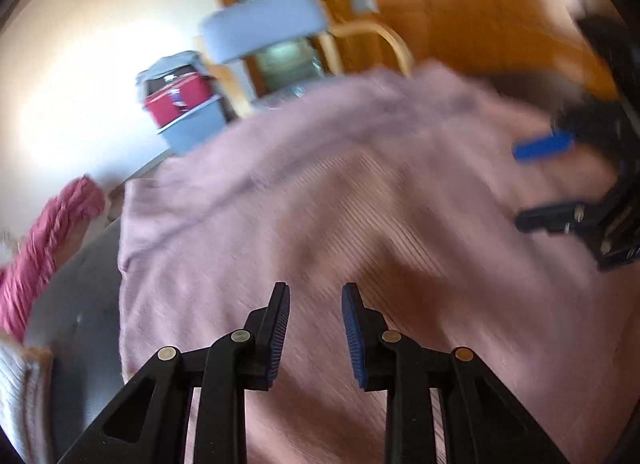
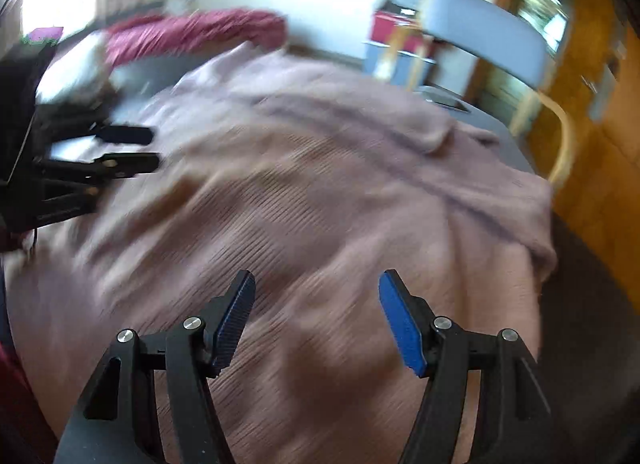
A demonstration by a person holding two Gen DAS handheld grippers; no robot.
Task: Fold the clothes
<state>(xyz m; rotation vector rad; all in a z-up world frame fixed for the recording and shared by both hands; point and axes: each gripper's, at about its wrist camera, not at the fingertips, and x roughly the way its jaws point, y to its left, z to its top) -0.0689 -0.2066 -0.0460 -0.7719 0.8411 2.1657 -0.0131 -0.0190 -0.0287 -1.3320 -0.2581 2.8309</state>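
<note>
Two hand-held grippers hang over a pink ribbed sweater [image 1: 320,192] that lies spread across the dark tabletop [image 1: 80,304]. My left hand-held gripper [image 1: 315,292] has its jaws apart with nothing between them, just cloth below. My right hand-held gripper [image 2: 317,280] stands wider apart, also empty. At the far left lies a dark red knit [image 2: 192,34], and a grey chair [image 2: 488,34] stands beyond the tabletop's far edge.

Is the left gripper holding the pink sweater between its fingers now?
No, the left gripper stands open above the pink sweater, and no cloth is pinched between its pads.
</note>
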